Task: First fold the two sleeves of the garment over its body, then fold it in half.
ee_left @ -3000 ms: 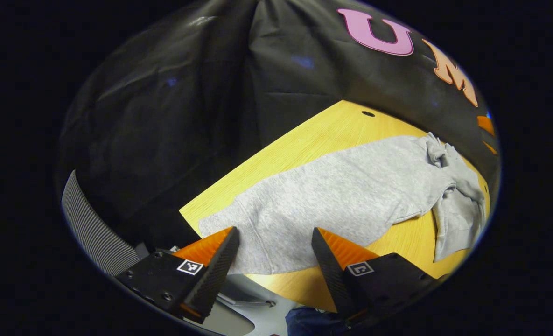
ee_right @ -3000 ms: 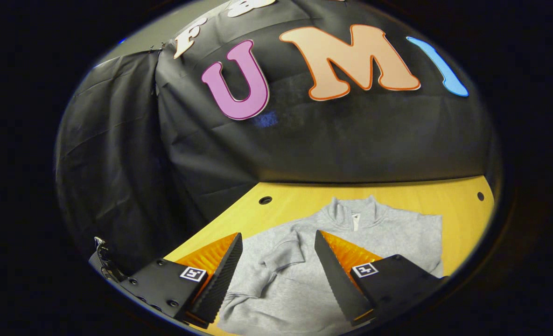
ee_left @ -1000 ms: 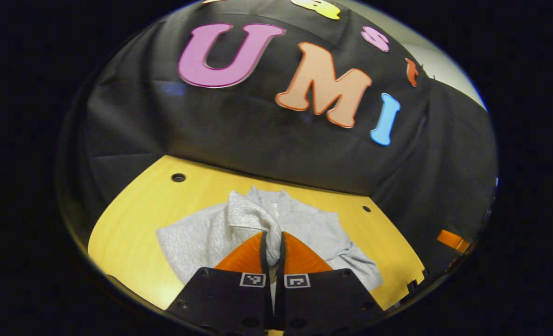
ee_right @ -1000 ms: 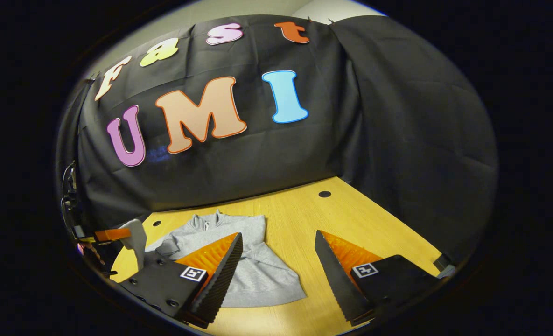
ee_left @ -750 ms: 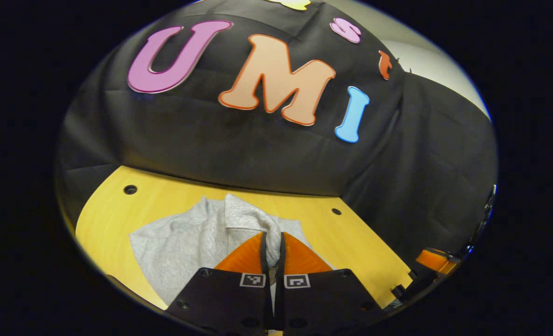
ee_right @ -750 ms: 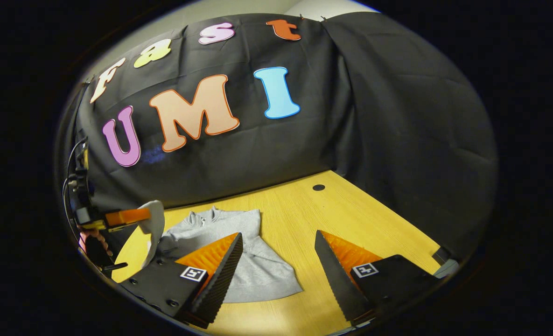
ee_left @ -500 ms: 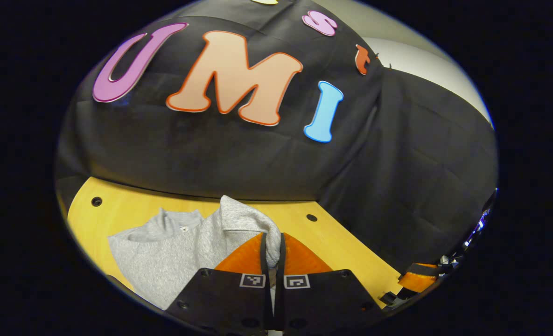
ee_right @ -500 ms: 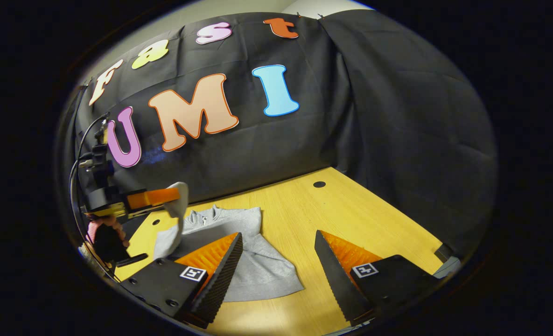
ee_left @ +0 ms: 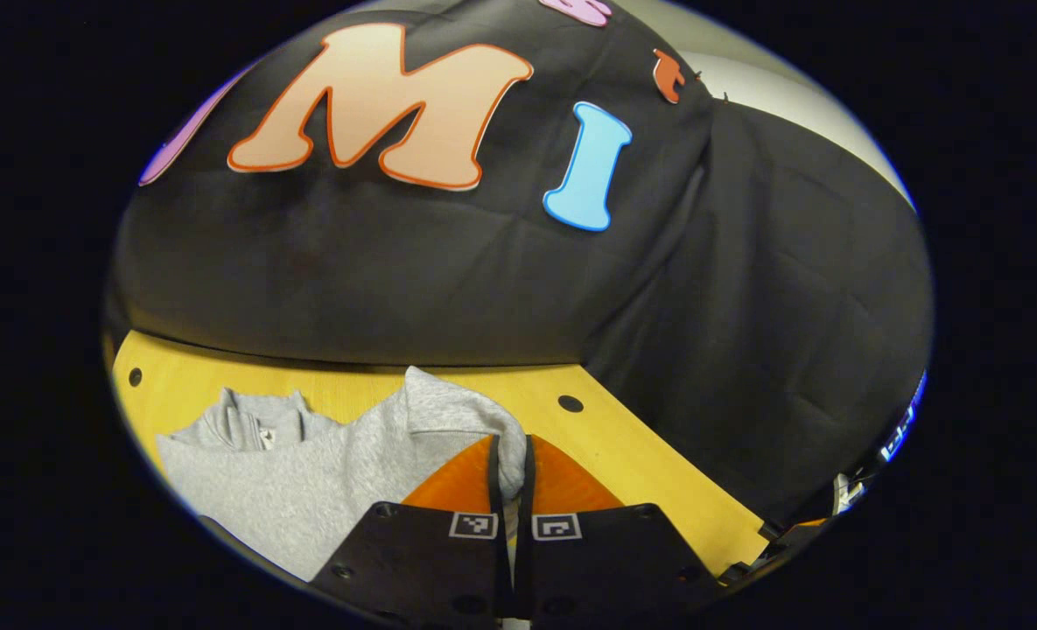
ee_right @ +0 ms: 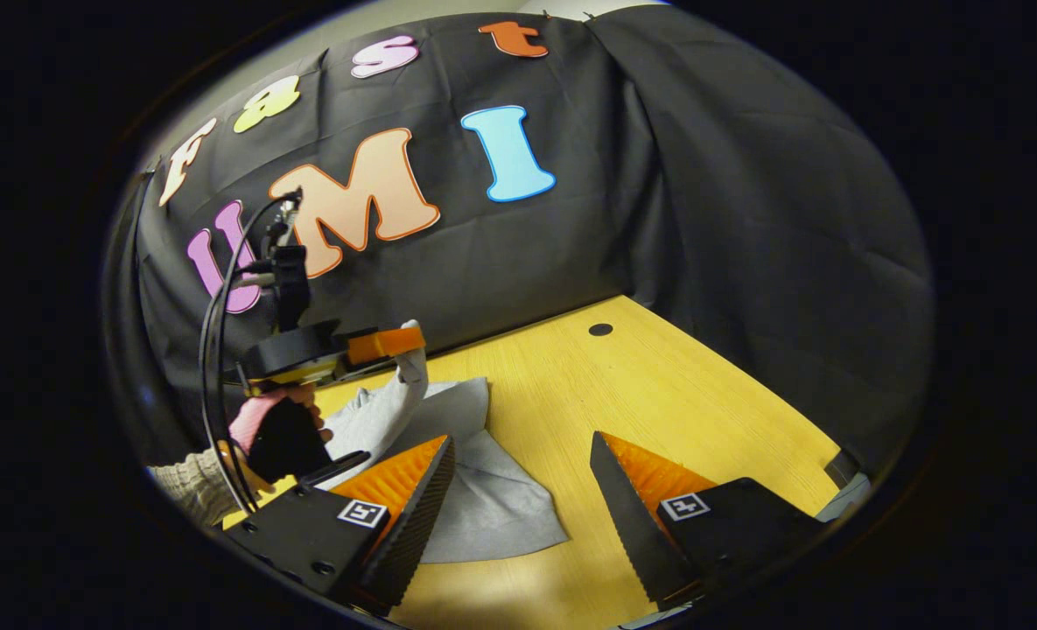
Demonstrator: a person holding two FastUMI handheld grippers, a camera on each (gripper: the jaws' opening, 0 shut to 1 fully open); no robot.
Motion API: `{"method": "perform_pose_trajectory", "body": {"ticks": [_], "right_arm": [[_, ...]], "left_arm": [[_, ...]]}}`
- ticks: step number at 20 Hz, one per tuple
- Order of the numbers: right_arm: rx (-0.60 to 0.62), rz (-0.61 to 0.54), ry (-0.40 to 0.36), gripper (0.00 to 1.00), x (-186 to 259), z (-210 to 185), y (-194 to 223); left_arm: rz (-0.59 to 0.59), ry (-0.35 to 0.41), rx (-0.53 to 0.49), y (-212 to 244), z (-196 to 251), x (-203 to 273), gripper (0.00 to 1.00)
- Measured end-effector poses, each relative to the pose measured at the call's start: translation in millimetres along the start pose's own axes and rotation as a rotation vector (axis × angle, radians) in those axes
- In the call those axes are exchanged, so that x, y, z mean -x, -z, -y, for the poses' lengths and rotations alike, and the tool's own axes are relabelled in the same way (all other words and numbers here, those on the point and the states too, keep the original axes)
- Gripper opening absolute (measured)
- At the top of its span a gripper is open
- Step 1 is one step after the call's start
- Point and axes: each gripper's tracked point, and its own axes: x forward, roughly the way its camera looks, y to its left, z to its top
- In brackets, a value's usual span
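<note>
**Sleeve cuff lifted and crossing the sweatshirt; slip or drag is the risk**

Since the frame a second ago, the left gripper [ee_left: 508, 455] has carried the pinched cuff [ee_left: 448, 407] higher and farther across, so the collar [ee_left: 251, 420] now sits at the left edge of its view instead of straight ahead. Its jaws are pressed together on the ribbed end of the sleeve [ee_right: 378, 411]. In the right gripper view the same tool [ee_right: 400, 343] hangs above the table [ee_right: 658, 394], a gloved hand [ee_right: 277, 433] on its handle, with the sleeve draping down from it to the grey sweatshirt [ee_right: 483, 499], which lies flat on the wood.

The right gripper [ee_right: 518, 499] hovers with its jaws wide apart and nothing between them, over bare table just beside the sweatshirt's edge.

Judging from this, the first sleeve fold is in progress. Only a small bite of cuff is held, so a quick swing could pull it free and drop the sleeve short. Nothing pins the body, so tension through the sleeve could drag or bunch the shoulder and skew the sweatshirt. Releasing from this height would likely let the sleeve land twisted rather than flat.
</note>
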Motion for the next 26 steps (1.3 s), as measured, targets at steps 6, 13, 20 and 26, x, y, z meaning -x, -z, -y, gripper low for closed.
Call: {"method": "perform_pose_trajectory", "body": {"ticks": [6, 13, 20, 26], "right_arm": [[0.011, -0.033, -0.006, 0.93, -15, 5, 5], [0.037, -0.074, -0.038, 0.93, -27, -5, 19], [0.091, -0.117, -0.094, 0.94, -42, -21, 42], [0.169, -0.185, -0.14, 0.98, -54, -27, 73]], "left_arm": [[-0.095, -0.027, -0.021, 54, -19, -35, 0.06], [-0.068, -0.081, -0.114, 49, -26, -16, 0.96], [0.042, -0.248, -0.15, 25, -86, 98, 0.95], [0.068, -0.434, -0.104, 36, -151, 211, 0.95]]}}
